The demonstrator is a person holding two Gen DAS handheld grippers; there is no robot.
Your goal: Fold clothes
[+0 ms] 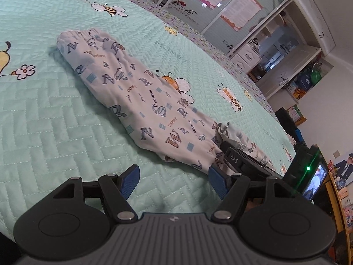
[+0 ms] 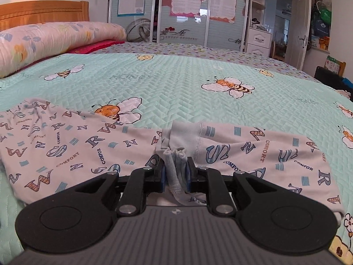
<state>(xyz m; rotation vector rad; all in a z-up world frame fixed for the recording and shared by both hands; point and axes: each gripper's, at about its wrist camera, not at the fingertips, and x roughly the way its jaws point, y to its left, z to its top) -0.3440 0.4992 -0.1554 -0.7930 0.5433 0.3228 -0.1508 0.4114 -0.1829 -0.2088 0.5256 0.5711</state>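
A white garment (image 1: pixel 136 95) printed with letters lies stretched out long and narrow on the mint bedspread (image 1: pixel 55 121). My left gripper (image 1: pixel 174 174) hovers open over bare bedspread, just short of the garment's near edge, with nothing between its blue pads. My right gripper (image 2: pixel 175 167) is shut on a bunched grey hem of the garment (image 2: pixel 66 150), with cloth spreading left and right of it. In the left wrist view the right gripper (image 1: pixel 225 148) shows at the garment's near right end, the fabric gathered at its tip.
A floral rolled quilt (image 2: pixel 55 37) and a wooden headboard (image 2: pixel 44 13) are at the far left of the bed. Wardrobe doors (image 2: pixel 183 11) with posters stand behind. The bed's edge (image 1: pixel 284 132) drops off to the right, beside shelves and a dark chair.
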